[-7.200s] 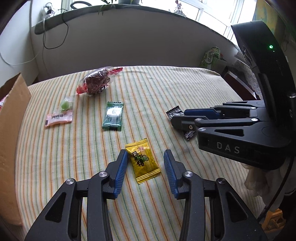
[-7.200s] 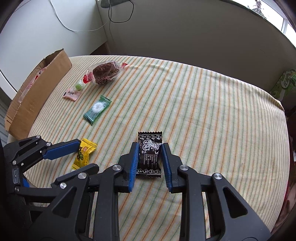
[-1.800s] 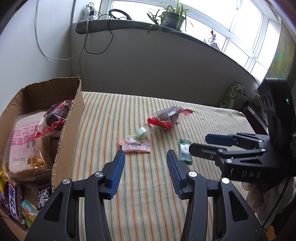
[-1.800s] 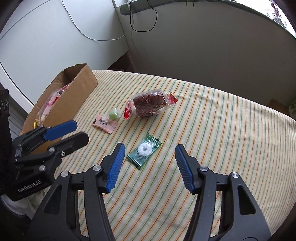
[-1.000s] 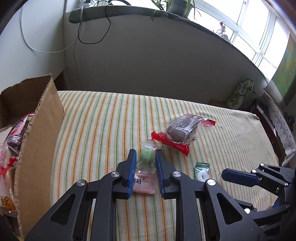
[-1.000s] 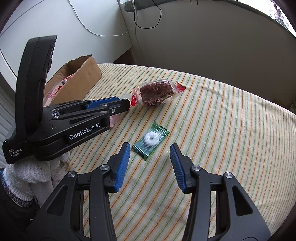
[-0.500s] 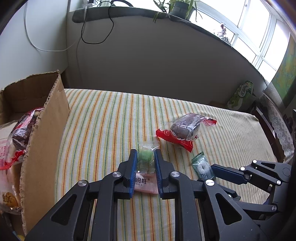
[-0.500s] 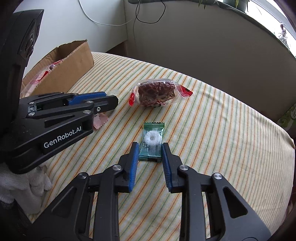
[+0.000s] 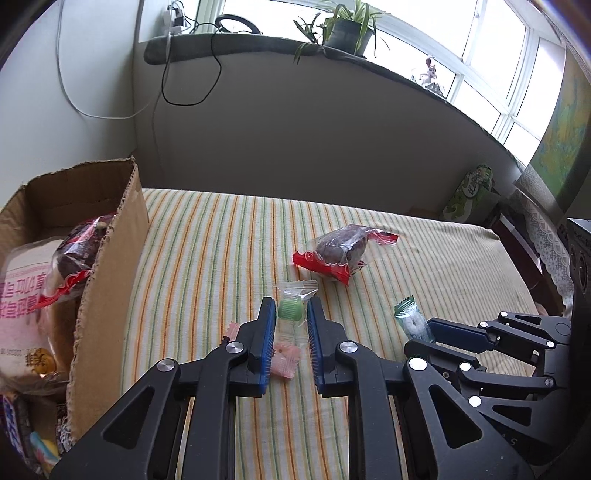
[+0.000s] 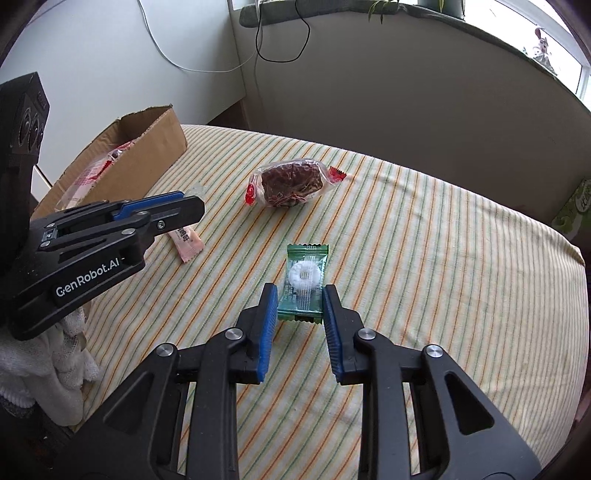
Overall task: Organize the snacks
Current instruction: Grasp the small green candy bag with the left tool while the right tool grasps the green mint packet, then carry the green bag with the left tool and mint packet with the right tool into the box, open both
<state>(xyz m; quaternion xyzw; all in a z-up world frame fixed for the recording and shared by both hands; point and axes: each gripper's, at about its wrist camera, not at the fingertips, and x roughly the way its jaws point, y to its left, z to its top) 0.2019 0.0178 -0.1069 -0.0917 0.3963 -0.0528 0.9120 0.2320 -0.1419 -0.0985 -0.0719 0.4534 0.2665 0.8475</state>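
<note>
Left gripper (image 9: 291,321) now clamps the green candy (image 9: 290,309); right gripper (image 10: 299,301) has just closed on the mint (image 10: 303,283). Both lifted off the surface (image 10: 424,258), ready for the box (image 9: 107,258).

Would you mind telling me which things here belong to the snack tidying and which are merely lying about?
Part of the job:
left gripper, shut on green candy
right gripper, shut on mint packet
pink sachet
red-wrapped cake
cardboard box

Lying about:
potted plant
cables
striped cloth

The left gripper (image 9: 291,314) lifted the green candy (image 9: 290,309) off the pink packet (image 9: 283,360); the right gripper (image 10: 300,303) closed on the mint (image 10: 303,281).
</note>
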